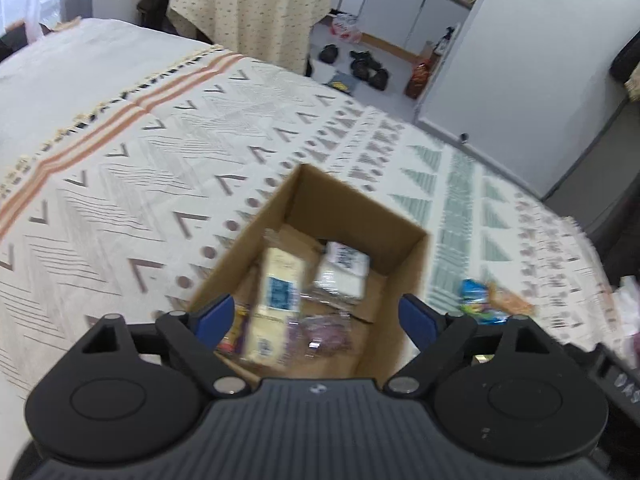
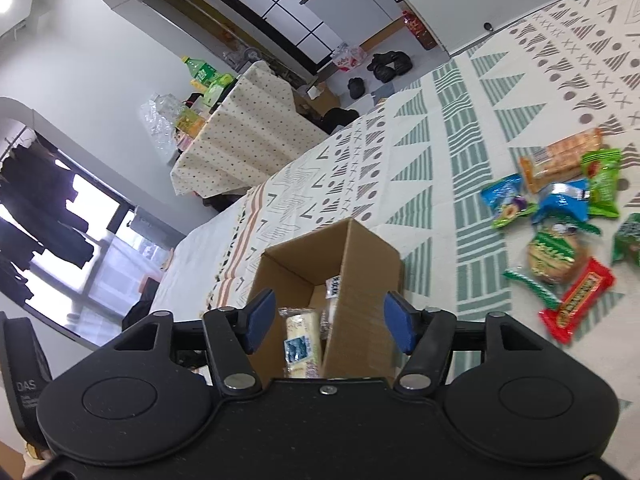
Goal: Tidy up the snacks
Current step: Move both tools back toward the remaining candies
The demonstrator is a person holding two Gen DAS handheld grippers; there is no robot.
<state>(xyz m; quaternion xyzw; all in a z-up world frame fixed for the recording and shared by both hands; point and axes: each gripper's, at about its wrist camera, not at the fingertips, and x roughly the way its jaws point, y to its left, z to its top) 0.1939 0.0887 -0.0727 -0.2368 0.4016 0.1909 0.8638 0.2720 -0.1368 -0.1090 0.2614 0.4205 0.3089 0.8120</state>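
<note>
An open cardboard box (image 1: pixel 352 200) stands on a patterned cloth and holds several snack packs, among them a cream pack with a blue label (image 1: pixel 280 280) and a white pack (image 1: pixel 344 268). My left gripper (image 1: pixel 316 316) is open and empty above the box's near edge. In the right wrist view the same box (image 2: pixel 360 264) sits between my open, empty right gripper's (image 2: pixel 328 320) fingers, with the cream pack (image 2: pixel 302 340) inside. Loose snacks lie to the right: an orange cracker pack (image 2: pixel 560 156), green packs (image 2: pixel 602 180), blue packs (image 2: pixel 564 196) and a red bar (image 2: pixel 580 300).
The patterned cloth (image 1: pixel 160 168) covers a wide flat surface. Loose blue and orange snacks (image 1: pixel 492 300) lie right of the box. A second draped table (image 2: pixel 240 136) with bottles stands behind. Dark bags (image 1: pixel 368 66) lie on the floor near white cabinets.
</note>
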